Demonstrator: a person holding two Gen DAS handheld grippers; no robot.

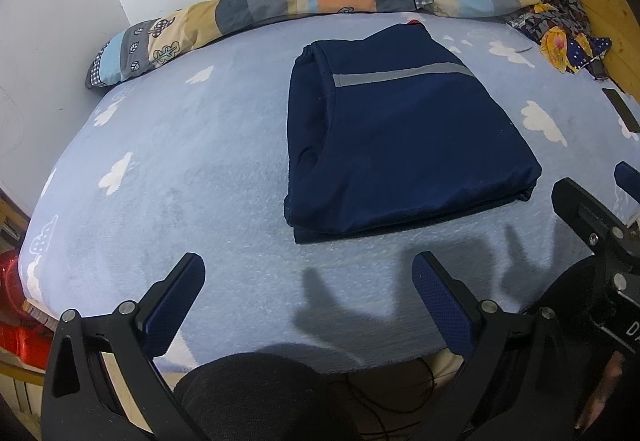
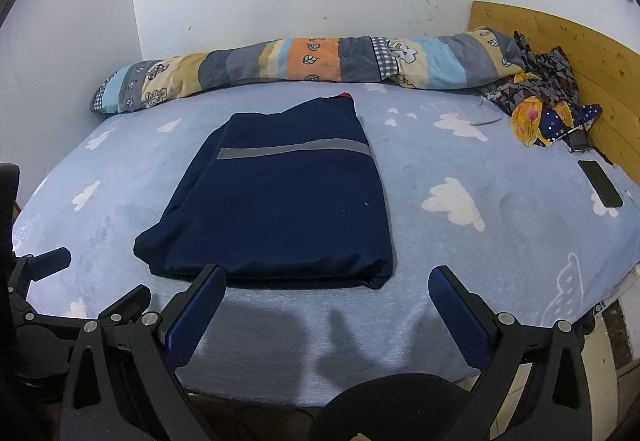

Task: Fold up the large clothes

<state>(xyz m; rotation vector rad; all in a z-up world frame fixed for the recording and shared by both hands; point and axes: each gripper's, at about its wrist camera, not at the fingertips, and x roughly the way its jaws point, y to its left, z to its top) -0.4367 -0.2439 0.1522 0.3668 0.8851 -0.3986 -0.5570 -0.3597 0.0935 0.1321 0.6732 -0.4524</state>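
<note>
Lying folded into a compact rectangle, the navy garment (image 1: pixel 400 129) sits mid-bed (image 1: pixel 180 169), grey stripe up, a red scrap showing at its far edge. Both grippers hover over the near edge of the bed, apart from the cloth: the left gripper (image 1: pixel 308 301) has its jaws wide and holds nothing, and the right gripper (image 2: pixel 328 301) likewise. By my judgement the folding is essentially done. What remains is at most a tidy-up: squaring the slightly offset lower layers at the near-left corner, or lifting the bundle aside.
</note>
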